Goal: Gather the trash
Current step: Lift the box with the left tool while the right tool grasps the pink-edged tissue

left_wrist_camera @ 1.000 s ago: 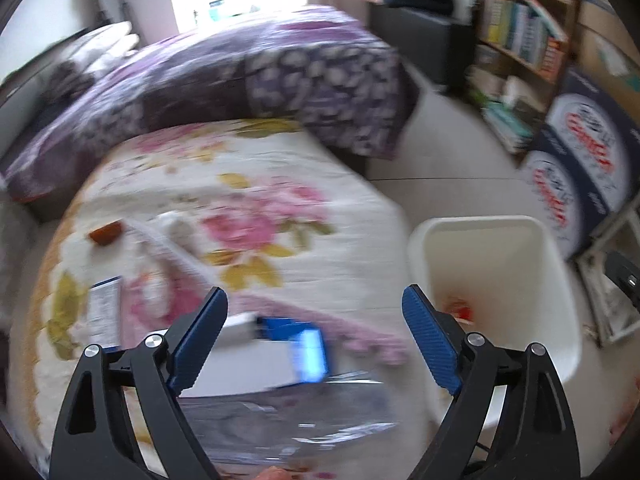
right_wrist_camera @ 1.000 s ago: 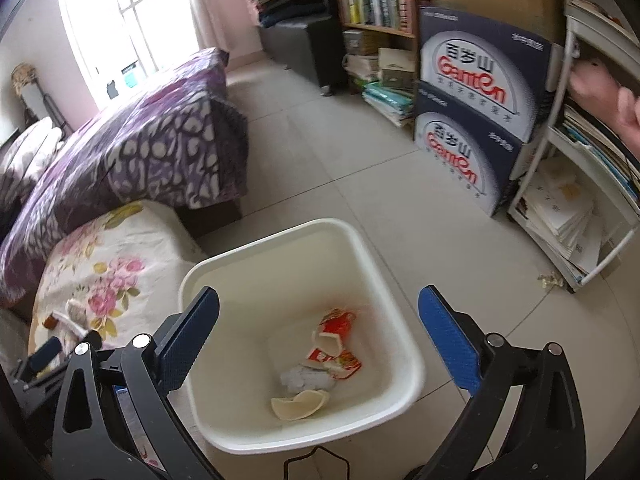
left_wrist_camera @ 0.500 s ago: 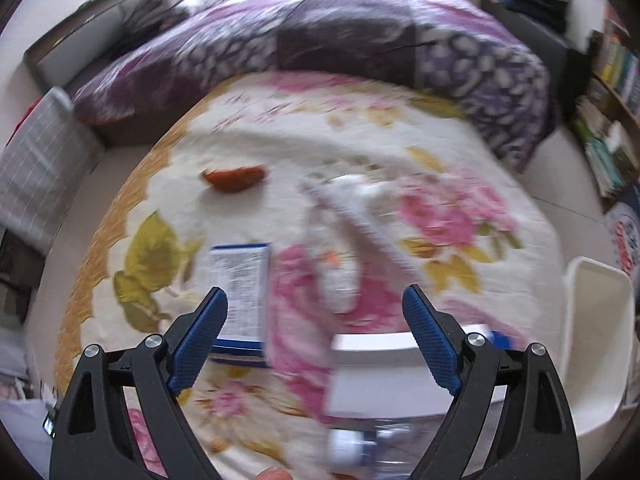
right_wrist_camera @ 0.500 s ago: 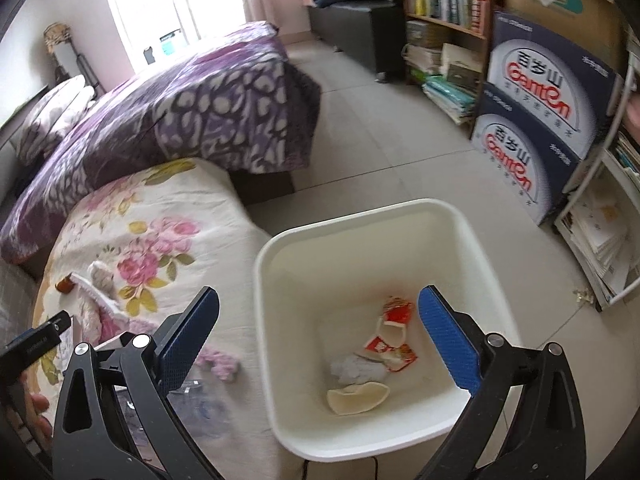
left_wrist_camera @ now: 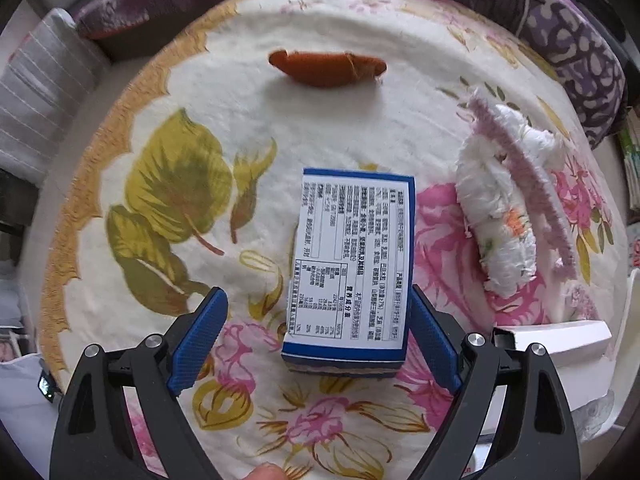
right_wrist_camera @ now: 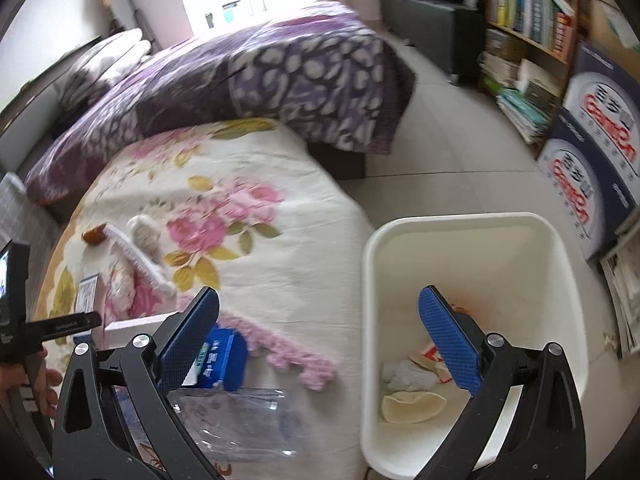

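Note:
In the left wrist view a blue-and-white carton (left_wrist_camera: 350, 264) lies label-up on the floral blanket (left_wrist_camera: 192, 208). My left gripper (left_wrist_camera: 314, 330) is open, its jaws either side of the carton's near end, the right pad touching or almost touching it. An orange-brown wrapper (left_wrist_camera: 326, 67) lies beyond. A white box (left_wrist_camera: 554, 338) lies at right. In the right wrist view my right gripper (right_wrist_camera: 320, 344) is open and empty over the bed's edge, above a clear plastic bottle (right_wrist_camera: 244, 420) and a blue packet (right_wrist_camera: 224, 360). The white bin (right_wrist_camera: 472, 224) holds scraps (right_wrist_camera: 412, 400).
A folded corner of the blanket with a pink fringe (left_wrist_camera: 504, 200) lies right of the carton. A purple quilt (right_wrist_camera: 260, 80) covers the far bed. Bookshelves (right_wrist_camera: 528, 28) and printed boxes (right_wrist_camera: 592, 152) stand beyond the bin on the tiled floor.
My left gripper has swung left from the bin side and come down over the blue-and-white carton, which now sits between its jaws. My right gripper has turned left from above the bin toward the bed.

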`<state>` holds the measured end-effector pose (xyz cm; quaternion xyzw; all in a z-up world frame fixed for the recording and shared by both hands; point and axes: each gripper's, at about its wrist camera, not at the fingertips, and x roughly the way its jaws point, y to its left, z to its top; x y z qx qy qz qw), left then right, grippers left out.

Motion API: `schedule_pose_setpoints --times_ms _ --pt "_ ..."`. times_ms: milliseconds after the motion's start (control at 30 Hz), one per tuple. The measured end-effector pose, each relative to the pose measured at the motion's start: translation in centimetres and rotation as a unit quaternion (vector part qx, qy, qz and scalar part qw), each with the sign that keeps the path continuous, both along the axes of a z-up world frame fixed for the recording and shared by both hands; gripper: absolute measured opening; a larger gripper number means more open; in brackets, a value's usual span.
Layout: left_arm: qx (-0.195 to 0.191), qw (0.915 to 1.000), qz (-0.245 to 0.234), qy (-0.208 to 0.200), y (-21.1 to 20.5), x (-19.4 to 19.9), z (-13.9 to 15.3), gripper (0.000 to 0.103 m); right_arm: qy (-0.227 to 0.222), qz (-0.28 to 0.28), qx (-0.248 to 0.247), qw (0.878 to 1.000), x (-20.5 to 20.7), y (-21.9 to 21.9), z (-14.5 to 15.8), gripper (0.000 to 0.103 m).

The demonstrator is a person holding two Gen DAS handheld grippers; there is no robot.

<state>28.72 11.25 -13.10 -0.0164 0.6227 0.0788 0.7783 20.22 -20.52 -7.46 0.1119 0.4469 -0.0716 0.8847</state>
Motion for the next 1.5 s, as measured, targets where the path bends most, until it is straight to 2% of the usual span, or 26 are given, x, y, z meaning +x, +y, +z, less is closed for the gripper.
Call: schedule_pose_setpoints --times_ms 67,133,167,267,333,567,667,767,933,967,1000,1033,1067,1100,1267,1500 --pt "-0.014 0.9999 -0.006 0.004 0.1 -0.1 -0.4 0.077 0.004 0.016 0.005 1.000 0.5 0.8 -0.3 0.096" --pt "-0.029 0.9996 -0.007 0.000 0.3 -0.2 -0.2 0.057 0.007 0.034 0.013 0.999 1.0 1.5 -0.6 0.096" --pt "-0.029 0.9996 -0.007 -0.002 0.5 -0.1 0.0 0.055 0.011 0.047 0.021 0.999 1.4 2.0 -0.7 0.096" --pt "-0.054 0.9985 0.004 -0.007 1.2 -0.3 0.7 0.055 0.025 0.090 0.037 0.995 2.5 3.5 -1.2 0.096" --pt "-0.055 0.9982 0.010 -0.019 1.6 -0.6 1.7 0.055 0.037 0.135 0.034 0.990 3.5 5.0 -1.5 0.096" --pt "-0.089 0.9919 0.006 -0.090 2.2 -2.0 7.7 0.055 0.057 0.262 -0.001 0.963 7.4 10.2 -2.5 0.094" --pt "-0.098 0.9890 -0.004 -0.111 1.7 -2.9 9.9 0.055 0.071 0.300 -0.013 0.951 9.0 12.3 -2.7 0.085" --pt "-0.106 0.9873 -0.009 -0.118 2.1 -3.2 10.8 0.055 0.096 0.331 -0.035 0.938 10.3 14.3 -3.4 0.078" --pt "-0.107 0.9874 -0.002 -0.117 3.0 -2.9 10.7 0.055 0.123 0.353 -0.059 0.926 11.4 16.1 -4.8 0.063" --pt "-0.107 0.9876 0.001 -0.115 3.2 -2.9 10.6 0.055 0.128 0.355 -0.063 0.924 11.6 16.4 -5.1 0.056" --pt "-0.107 0.9877 0.003 -0.114 3.5 -2.8 10.4 0.055 0.131 0.354 -0.066 0.924 11.7 16.5 -5.4 0.046" --pt "-0.107 0.9878 0.005 -0.113 3.7 -2.8 10.4 0.055 0.131 0.353 -0.070 0.924 11.7 16.6 -5.5 0.042" --pt "-0.107 0.9878 0.007 -0.113 3.9 -2.8 10.4 0.055 0.122 0.351 -0.073 0.925 11.7 16.7 -5.4 0.024" --pt "-0.107 0.9877 0.010 -0.113 4.0 -2.8 10.4 0.055 0.117 0.350 -0.066 0.927 11.7 16.6 -5.2 0.012" --pt "-0.107 0.9865 0.022 -0.122 4.5 -2.9 10.6 0.055 0.090 0.330 -0.058 0.938 11.2 16.1 -4.2 0.010" --pt "-0.102 0.9833 0.025 -0.148 4.2 -3.3 11.5 0.055 0.032 0.288 -0.047 0.956 8.7 14.6 -1.2 0.010"
